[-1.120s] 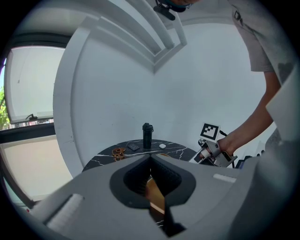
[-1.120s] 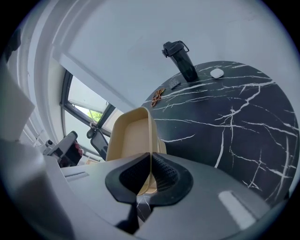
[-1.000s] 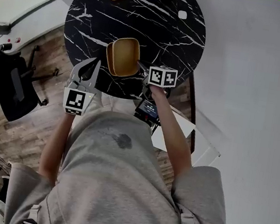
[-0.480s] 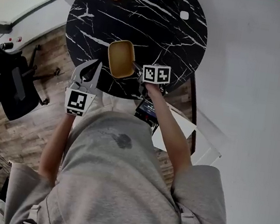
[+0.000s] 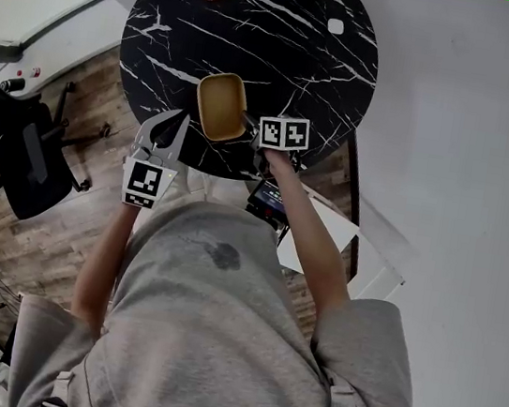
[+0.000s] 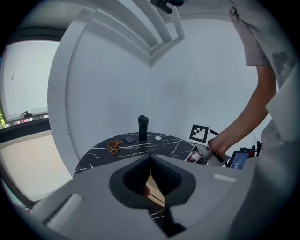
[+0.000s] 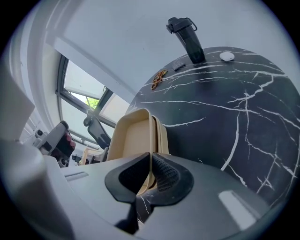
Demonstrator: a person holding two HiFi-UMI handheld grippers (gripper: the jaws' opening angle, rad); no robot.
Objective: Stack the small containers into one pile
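As the right gripper [image 7: 150, 160] opens its jaws around the near-right rim of the apparently nested containers [image 5: 220, 105], retract it level; the left gripper [image 6: 150, 165] is closed and empty.

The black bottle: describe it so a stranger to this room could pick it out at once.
Find the round black marble table by the white wall. At its far edge stands the black bottle, upright. It alone is tall; the white disc and brown tangle nearby lie low.
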